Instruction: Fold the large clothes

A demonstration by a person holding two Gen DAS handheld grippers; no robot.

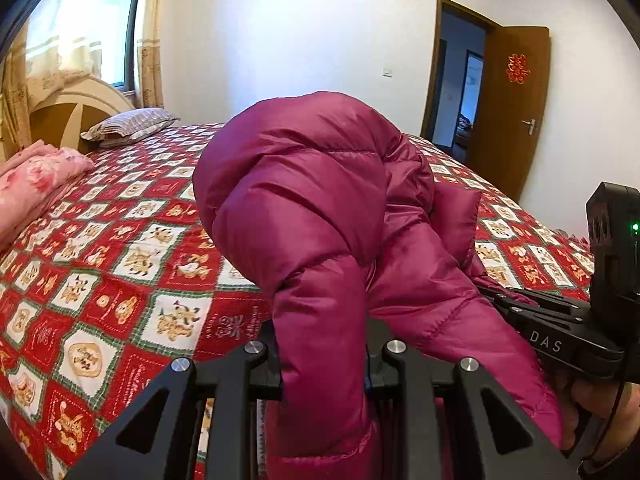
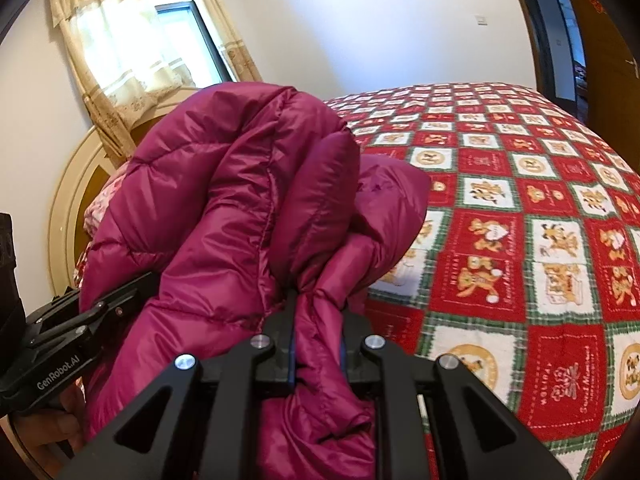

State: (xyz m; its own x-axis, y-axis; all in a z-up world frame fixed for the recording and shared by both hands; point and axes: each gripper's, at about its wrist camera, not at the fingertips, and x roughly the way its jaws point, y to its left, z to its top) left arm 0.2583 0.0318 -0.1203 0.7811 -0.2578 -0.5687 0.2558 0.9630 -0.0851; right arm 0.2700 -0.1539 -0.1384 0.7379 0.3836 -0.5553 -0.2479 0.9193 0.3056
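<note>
The magenta down jacket (image 1: 316,200) hangs bunched above the bed (image 1: 120,240), lifted clear of the red, white and green checked bedspread (image 2: 520,240) and held up from two sides. The left gripper (image 1: 322,356) has its jaws closed on a thick quilted fold of the jacket, the fabric pinched between the black fingers and bulging above and below them. The right gripper (image 2: 318,354) is likewise clamped on a narrower gathered fold, with a blue pad showing at the inner face of one finger. In the left wrist view the right gripper's black body, marked with pale letters, reaches into the jacket from the right edge, a hand (image 1: 592,404) wrapped round its grip. In the right wrist view the left gripper comes in from the lower left, its tip buried in the fabric. The jacket's puffy panels rise in a rounded hump between the two tools, with a sleeve or flap drooping on the far side. At the head of the bed lie a striped pillow (image 1: 132,126) and a pink floral quilt (image 1: 36,184), below a curved headboard (image 2: 68,208) and a curtained window (image 2: 132,40). A brown door (image 1: 516,112) stands open.
</note>
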